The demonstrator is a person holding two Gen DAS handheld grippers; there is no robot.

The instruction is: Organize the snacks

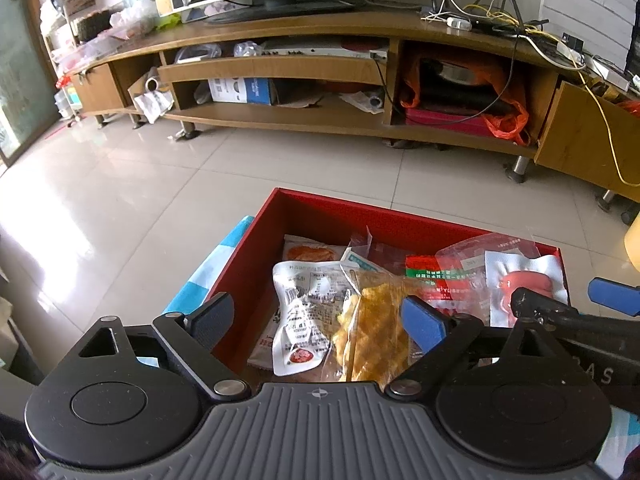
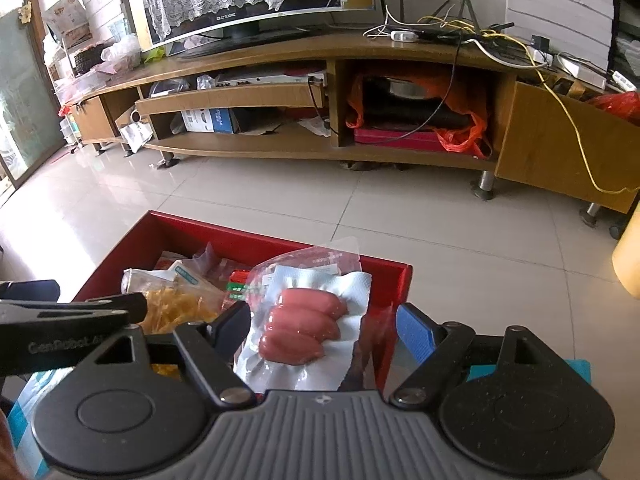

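Note:
A red box (image 1: pixel 360 206) holds several snack packets. My left gripper (image 1: pixel 318 320) hangs open over its left half, with a white printed packet (image 1: pixel 304 304) and a clear bag of yellow crisps (image 1: pixel 372 320) lying below, between the fingers and untouched. My right gripper (image 2: pixel 324 330) stands open over the right end of the red box (image 2: pixel 240 234). A clear pack of three pink sausages (image 2: pixel 304 328) lies between its fingers; the black left pad (image 2: pixel 232 330) is at the pack's edge and the blue right pad (image 2: pixel 416 334) is well apart from it. The right gripper (image 1: pixel 568 300) also shows in the left wrist view.
The box rests on a blue and white cloth (image 1: pixel 208 268). Beyond it lie pale floor tiles (image 1: pixel 160 184), then a long wooden TV stand (image 1: pixel 320 64) with a television, cables and cluttered shelves. A yellow object (image 2: pixel 630 260) stands at the right edge.

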